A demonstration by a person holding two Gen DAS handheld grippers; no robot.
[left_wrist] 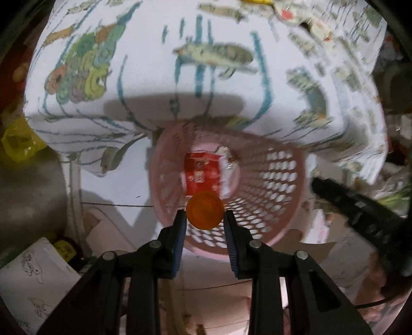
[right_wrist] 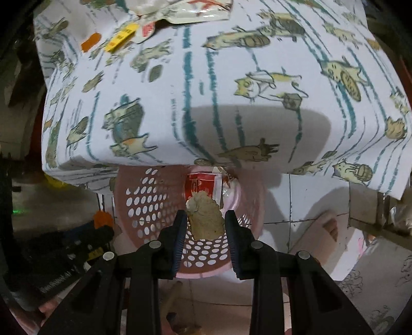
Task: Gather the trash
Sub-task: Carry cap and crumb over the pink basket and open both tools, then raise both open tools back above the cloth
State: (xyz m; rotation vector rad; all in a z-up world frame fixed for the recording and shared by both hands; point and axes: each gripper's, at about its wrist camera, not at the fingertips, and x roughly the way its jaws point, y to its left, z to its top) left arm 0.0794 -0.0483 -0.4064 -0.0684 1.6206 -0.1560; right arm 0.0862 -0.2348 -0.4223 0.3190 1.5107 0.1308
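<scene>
Left gripper holds an orange cap above the pink basket; right gripper holds a beige scrap above the same basket, beside the bench edge.

A lived-in home room, by the look of it. A table wears a cat-print cloth, with a perforated pink wastebasket on the pale tiled floor just beneath its near edge. Wrappers litter the far tabletop, and household clutter crowds the floor on both sides.
</scene>
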